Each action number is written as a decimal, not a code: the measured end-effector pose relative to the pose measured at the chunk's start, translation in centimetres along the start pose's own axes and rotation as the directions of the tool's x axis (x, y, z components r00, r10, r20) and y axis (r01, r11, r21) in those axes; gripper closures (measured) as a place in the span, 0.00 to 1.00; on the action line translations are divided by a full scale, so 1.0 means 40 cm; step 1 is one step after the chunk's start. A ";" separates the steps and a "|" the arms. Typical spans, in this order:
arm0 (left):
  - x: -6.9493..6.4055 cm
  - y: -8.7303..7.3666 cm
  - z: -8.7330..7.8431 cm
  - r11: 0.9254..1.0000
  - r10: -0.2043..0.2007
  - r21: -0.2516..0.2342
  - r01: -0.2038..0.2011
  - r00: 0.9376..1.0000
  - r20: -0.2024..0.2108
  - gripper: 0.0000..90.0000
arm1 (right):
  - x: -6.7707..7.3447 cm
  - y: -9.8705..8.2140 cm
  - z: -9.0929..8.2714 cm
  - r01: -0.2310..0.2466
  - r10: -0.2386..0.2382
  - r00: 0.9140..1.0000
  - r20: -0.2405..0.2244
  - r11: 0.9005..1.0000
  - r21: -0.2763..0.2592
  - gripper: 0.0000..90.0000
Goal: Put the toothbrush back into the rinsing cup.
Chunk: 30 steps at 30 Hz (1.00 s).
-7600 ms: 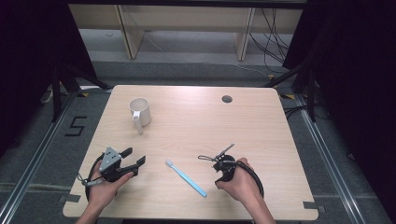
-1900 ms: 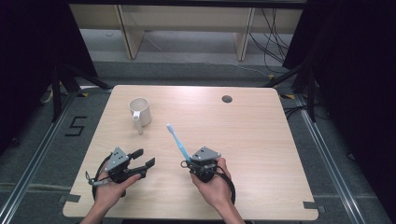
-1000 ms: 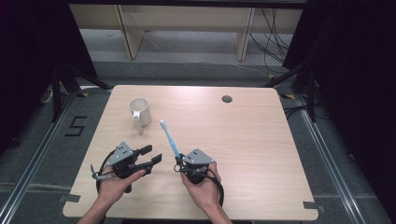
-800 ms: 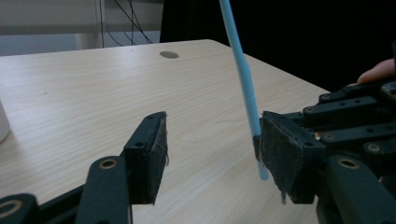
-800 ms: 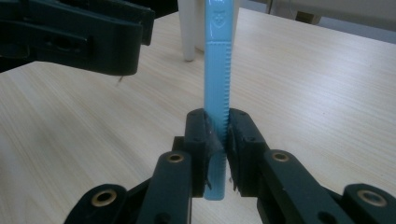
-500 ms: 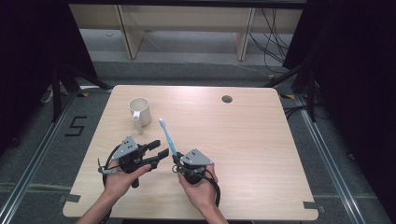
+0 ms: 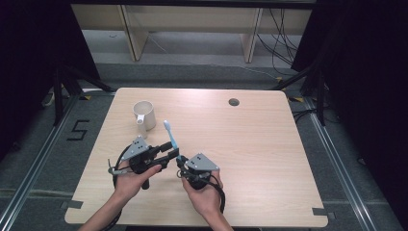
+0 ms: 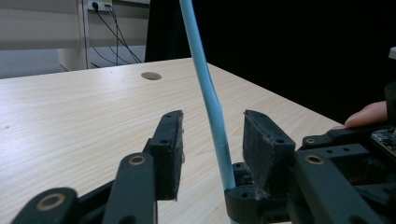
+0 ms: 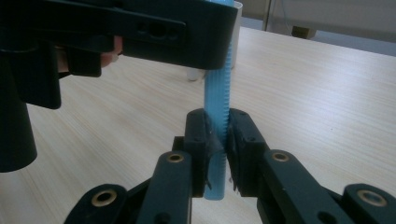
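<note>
1. Right gripper view: right gripper (image 9: 218,154) pinches blue toothbrush (image 9: 217,100) by its ribbed handle end, upright above the table (image 7: 269,144).
2. Left gripper (image 8: 212,149) spread, jaws flanking the handle, not touching.
3. Likely light, stiff, slick plastic; take hold mid-handle.

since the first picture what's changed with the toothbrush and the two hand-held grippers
The right hand-held gripper took the blue toothbrush off the table, stood it up and carried it left. The left hand-held gripper moved in and now straddles the handle, jaws open. The mug and the table stayed as they were.
</note>
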<state>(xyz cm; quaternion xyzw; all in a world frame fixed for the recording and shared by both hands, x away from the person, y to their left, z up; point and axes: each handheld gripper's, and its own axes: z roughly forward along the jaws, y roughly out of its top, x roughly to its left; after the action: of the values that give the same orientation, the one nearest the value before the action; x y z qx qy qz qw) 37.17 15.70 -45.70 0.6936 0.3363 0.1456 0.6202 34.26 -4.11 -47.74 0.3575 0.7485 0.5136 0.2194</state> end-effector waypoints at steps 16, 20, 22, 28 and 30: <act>-0.001 0.010 0.005 1.000 -0.009 -0.030 0.010 1.000 0.019 0.88 | 0.003 0.004 -0.001 -0.014 0.014 1.000 0.010 1.000 -0.001 0.88; -0.002 0.010 0.006 1.000 -0.008 -0.030 0.008 1.000 0.027 0.90 | 0.004 0.004 0.005 -0.020 0.020 1.000 0.003 1.000 -0.010 0.88; -0.003 0.010 0.007 1.000 -0.006 -0.030 0.007 1.000 0.030 0.91 | 0.006 0.004 0.004 -0.031 0.031 0.999 0.011 1.000 0.000 0.88; -0.011 0.013 0.007 0.999 0.029 -0.029 -0.027 0.999 0.044 0.93 | 0.009 0.006 0.011 -0.029 0.029 1.000 0.006 1.000 -0.004 0.88; -0.011 0.013 0.007 0.999 0.036 -0.022 -0.035 0.998 0.044 0.93 | 0.007 0.007 0.010 -0.009 0.009 1.000 0.019 1.000 -0.001 0.87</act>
<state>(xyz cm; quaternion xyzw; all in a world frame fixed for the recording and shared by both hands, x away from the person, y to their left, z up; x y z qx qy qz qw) 37.18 15.18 -45.15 0.6958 0.3087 0.1448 0.6322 34.43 -3.59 -47.60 0.3658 0.7446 0.5115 0.2242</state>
